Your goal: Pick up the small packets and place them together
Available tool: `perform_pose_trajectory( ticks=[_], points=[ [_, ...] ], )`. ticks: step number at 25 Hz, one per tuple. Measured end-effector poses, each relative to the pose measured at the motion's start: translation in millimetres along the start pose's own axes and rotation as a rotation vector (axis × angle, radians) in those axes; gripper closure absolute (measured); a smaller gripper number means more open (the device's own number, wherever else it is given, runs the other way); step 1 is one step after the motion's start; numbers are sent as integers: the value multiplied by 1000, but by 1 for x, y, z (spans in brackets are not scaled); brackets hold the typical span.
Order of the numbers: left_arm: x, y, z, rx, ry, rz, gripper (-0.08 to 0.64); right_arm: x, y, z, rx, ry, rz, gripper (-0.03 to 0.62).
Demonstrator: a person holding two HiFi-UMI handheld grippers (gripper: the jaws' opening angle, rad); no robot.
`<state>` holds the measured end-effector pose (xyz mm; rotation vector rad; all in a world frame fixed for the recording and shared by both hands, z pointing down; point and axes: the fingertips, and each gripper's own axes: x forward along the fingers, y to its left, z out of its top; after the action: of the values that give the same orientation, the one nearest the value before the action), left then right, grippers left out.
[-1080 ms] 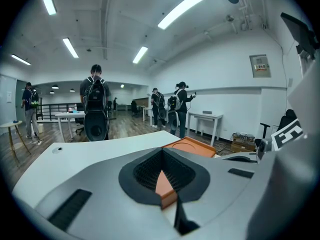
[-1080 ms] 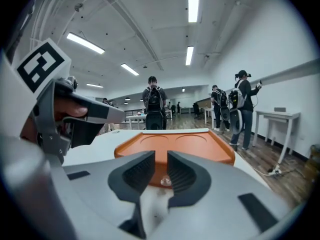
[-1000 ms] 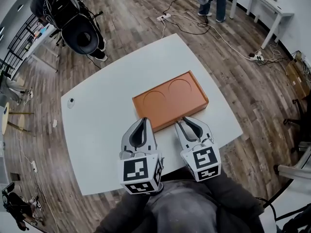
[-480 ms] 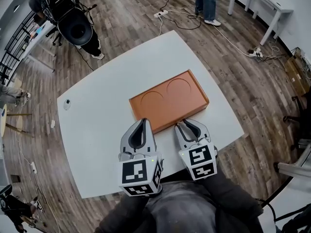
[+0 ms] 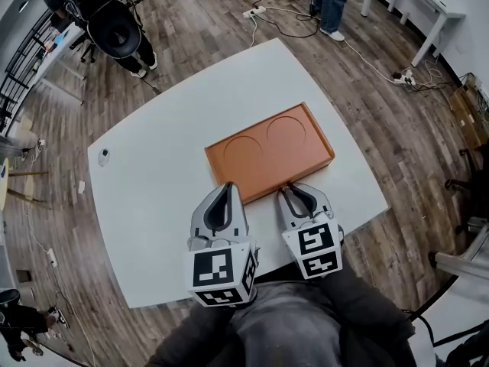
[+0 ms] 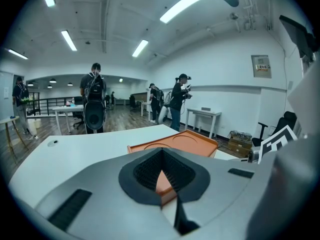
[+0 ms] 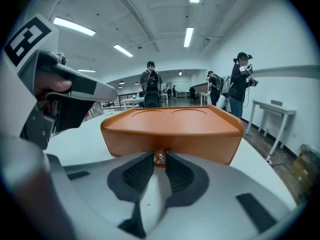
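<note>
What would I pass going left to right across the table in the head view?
small white object → left claw → right claw. The orange box spans the width of both claws, so it has no clear place in the order.

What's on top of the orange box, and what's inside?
The orange box shows only two empty round recesses on top; no packets. Its inside is closed off, unseen. The right tongs, just closing, pinch a small knob on its front.
</note>
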<state>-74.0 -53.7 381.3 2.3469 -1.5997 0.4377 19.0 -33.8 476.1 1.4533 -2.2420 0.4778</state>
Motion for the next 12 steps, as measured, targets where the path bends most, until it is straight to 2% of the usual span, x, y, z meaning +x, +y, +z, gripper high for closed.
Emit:
perform_pose_trajectory(
  ticks=[12],
  points=[
    [-8, -7, 1, 9, 12, 0, 563, -14, 2, -4, 3, -7, 1, 515]
  ],
)
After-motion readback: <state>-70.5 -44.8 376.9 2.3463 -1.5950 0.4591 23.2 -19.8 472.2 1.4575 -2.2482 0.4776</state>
